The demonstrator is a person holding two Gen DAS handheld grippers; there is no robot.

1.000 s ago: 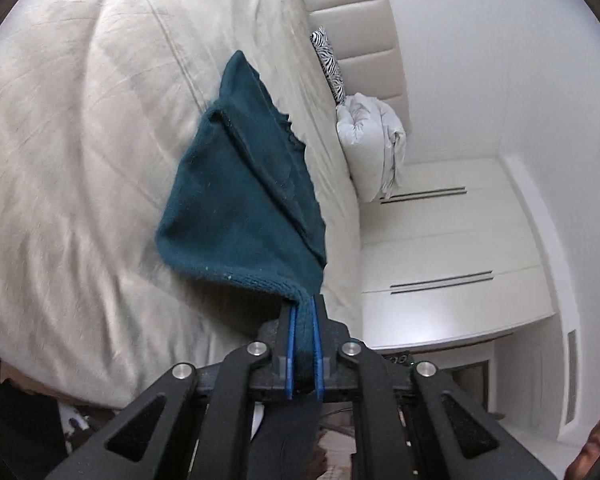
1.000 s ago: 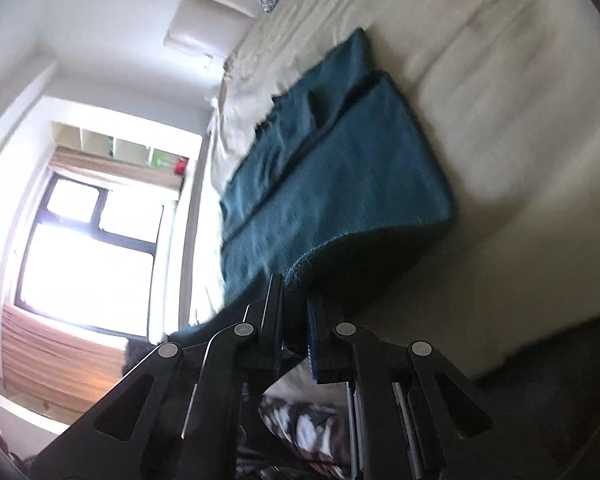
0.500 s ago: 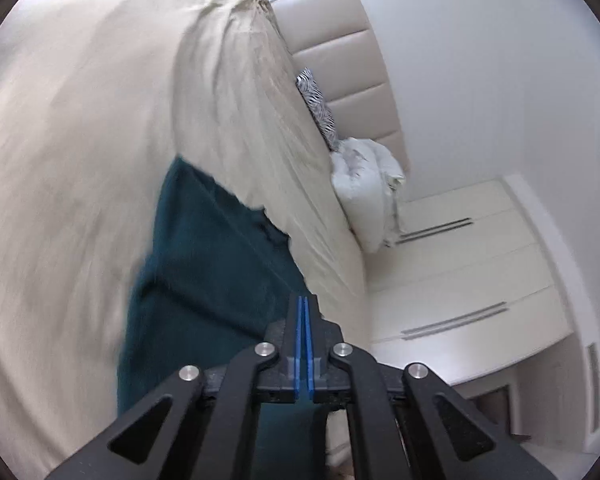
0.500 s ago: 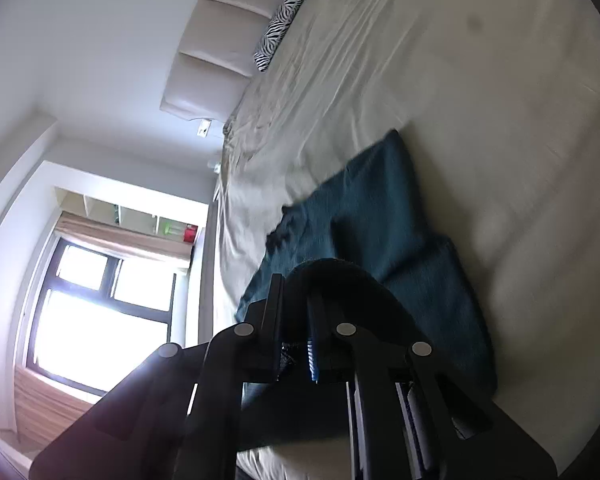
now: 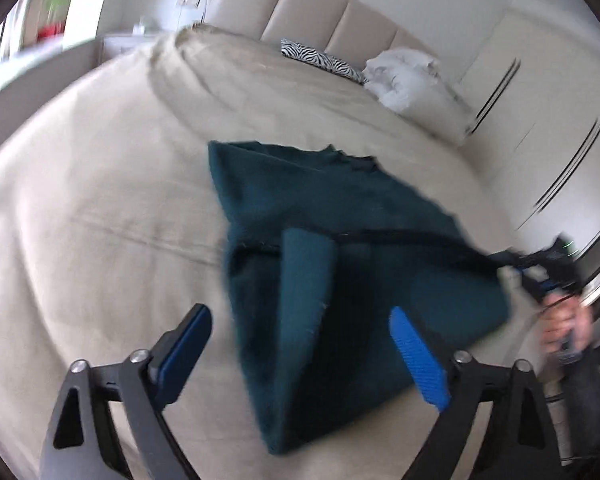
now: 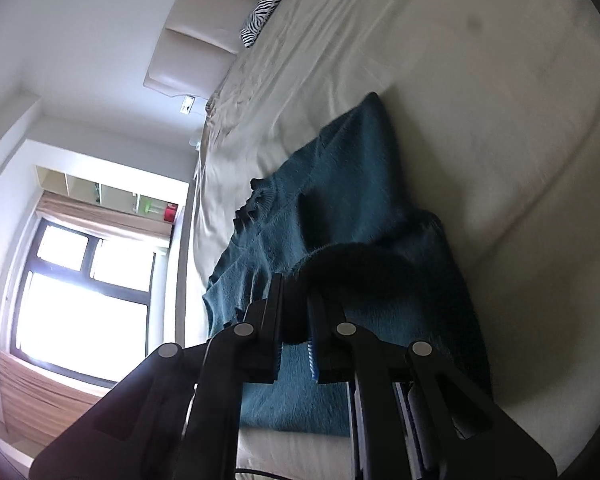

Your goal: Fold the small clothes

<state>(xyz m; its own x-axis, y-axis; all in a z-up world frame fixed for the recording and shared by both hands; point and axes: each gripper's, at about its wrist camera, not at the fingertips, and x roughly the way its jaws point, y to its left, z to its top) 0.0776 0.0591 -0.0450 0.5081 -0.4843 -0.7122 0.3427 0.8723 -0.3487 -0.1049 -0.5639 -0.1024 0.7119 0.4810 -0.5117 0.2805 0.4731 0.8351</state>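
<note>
Teal sweater lies on the beige bed sheet, toward the near edge of the mattress. Fabric: fuzzy knit, dark blue-green, with a fine nap visible in the right wrist view. Garment is partly folded: lower portion doubled up over the body, giving a thick rounded fold edge along the side nearest the left camera. A narrow lighter-teal strip, possibly a sleeve, lies across the top of the doubled part. A ribbed, jagged edge shows at the far side of the garment; cannot tell for certain whether collar or hem. Left wrist view is motion-blurred, so stitch detail is not readable there.

Left gripper: blue-padded fingers spread wide, one on each side of the sweater's near edge, nothing between the pads, not touching the cloth.

Right gripper: fingers drawn close together, pinching a raised hump of the sweater's edge; cloth bulges up between and above the fingers. In the left wrist view this gripper sits at the sweater's right corner, with the person's hand behind it.

Surroundings: padded headboard, zebra-print pillow, white bundled duvet, window.
</note>
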